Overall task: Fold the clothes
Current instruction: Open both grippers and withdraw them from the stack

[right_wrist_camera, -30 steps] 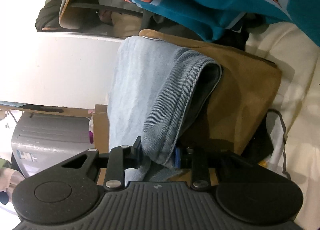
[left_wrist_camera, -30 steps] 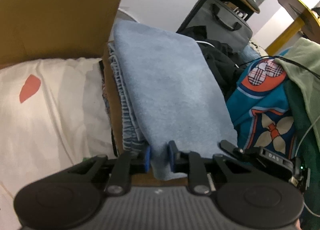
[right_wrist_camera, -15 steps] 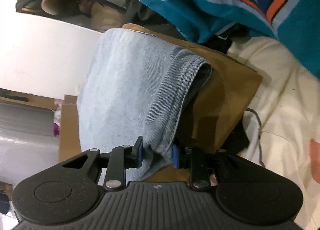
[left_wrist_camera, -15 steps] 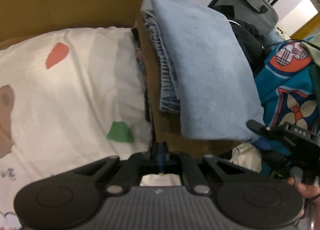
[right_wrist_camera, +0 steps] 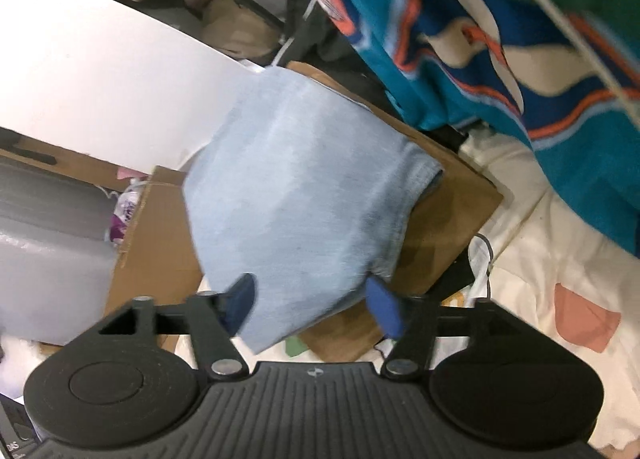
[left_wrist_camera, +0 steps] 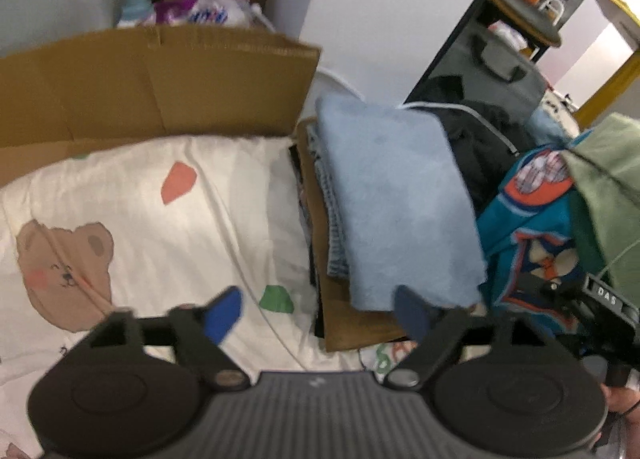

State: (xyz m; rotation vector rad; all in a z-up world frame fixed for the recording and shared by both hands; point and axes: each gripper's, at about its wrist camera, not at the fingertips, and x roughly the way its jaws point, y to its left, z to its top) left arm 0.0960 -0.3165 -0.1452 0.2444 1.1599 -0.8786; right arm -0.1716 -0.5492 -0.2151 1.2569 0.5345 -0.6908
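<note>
On the brown cardboard sheet (left_wrist_camera: 352,323) at the edge of the bed lies the folded light-blue garment (left_wrist_camera: 396,199), stacked on another folded denim piece (left_wrist_camera: 332,227) whose ribbed edge shows along its left side; the cardboard seems to serve as a flat base that keeps finished folds off the soft cream bedsheet (left_wrist_camera: 160,227) with its bear print. Both tools are spread wide and hold nothing. The left gripper (left_wrist_camera: 320,313) hovers just short of the garment's near edge, one blue pad over the sheet and the other by the fabric's near corner. The right gripper (right_wrist_camera: 314,305), seen from the other side, brackets the opposite near corner of the same garment (right_wrist_camera: 296,195), its pads either side of the cloth but apart from it, though motion blur makes contact hard to rule out. That posture reads as a placed item let go, so this piece looks done. To the right waits a heap of unfolded clothes, a teal patterned garment (left_wrist_camera: 528,243) and a green one (left_wrist_camera: 608,195), probably next in line. An upright cardboard box wall (left_wrist_camera: 160,79) fences the bed's far side.
</note>
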